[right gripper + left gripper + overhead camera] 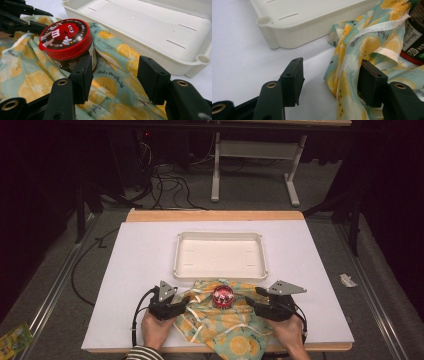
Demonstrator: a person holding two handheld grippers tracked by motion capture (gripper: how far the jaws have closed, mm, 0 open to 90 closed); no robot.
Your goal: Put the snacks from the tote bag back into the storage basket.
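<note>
While the red-lidded candy jar [223, 296] stands on the lemon-print cloth [226, 326] just before the white plastic tray [220, 276], both left gripper [329, 77] and right gripper [113, 75] gape empty; likely best to pinch the cloth's edges evenly so the jar stays upright

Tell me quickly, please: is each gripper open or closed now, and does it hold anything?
Left gripper: open, with a raised fold of the cloth between its jaws, not clamped.
Right gripper: open, holding nothing, above the cloth near the jar.
</note>
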